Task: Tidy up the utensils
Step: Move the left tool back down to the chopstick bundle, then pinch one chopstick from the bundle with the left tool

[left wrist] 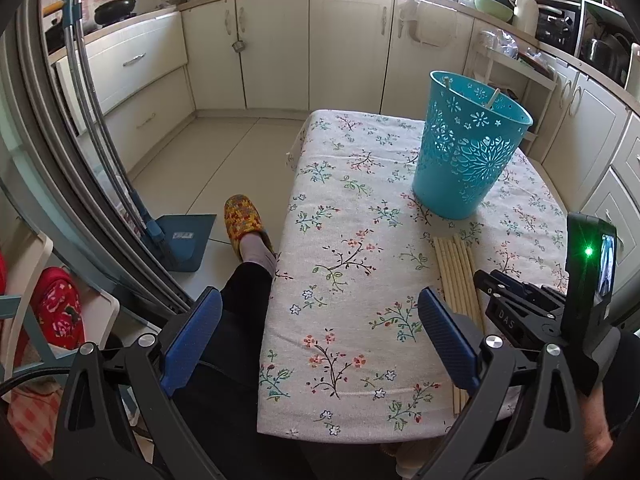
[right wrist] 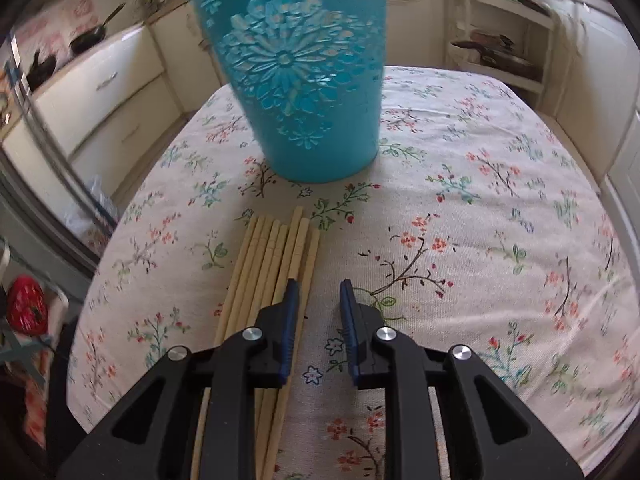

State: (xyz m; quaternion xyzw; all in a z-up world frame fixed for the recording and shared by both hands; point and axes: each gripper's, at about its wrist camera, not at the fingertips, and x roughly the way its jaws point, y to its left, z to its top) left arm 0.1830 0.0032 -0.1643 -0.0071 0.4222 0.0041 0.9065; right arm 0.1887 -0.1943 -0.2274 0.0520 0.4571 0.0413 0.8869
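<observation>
Several pale wooden chopsticks (right wrist: 272,264) lie side by side on the floral tablecloth (right wrist: 460,208), in front of an upright teal cut-out bucket (right wrist: 296,80). In the left wrist view the bucket (left wrist: 468,152) holds at least one chopstick (left wrist: 493,98), and the loose chopsticks (left wrist: 460,276) lie at the lower right. My right gripper (right wrist: 319,286) hovers low over the table, slightly open and empty, its left finger over the right edge of the bundle. It also shows in the left wrist view (left wrist: 486,280). My left gripper (left wrist: 320,308) is wide open and empty above the table's near left edge.
Kitchen cabinets (left wrist: 280,48) run along the back and right. A blue dustpan (left wrist: 184,240) and the person's slippered foot (left wrist: 248,224) are on the floor left of the table. A shelf unit (right wrist: 500,40) stands behind the table.
</observation>
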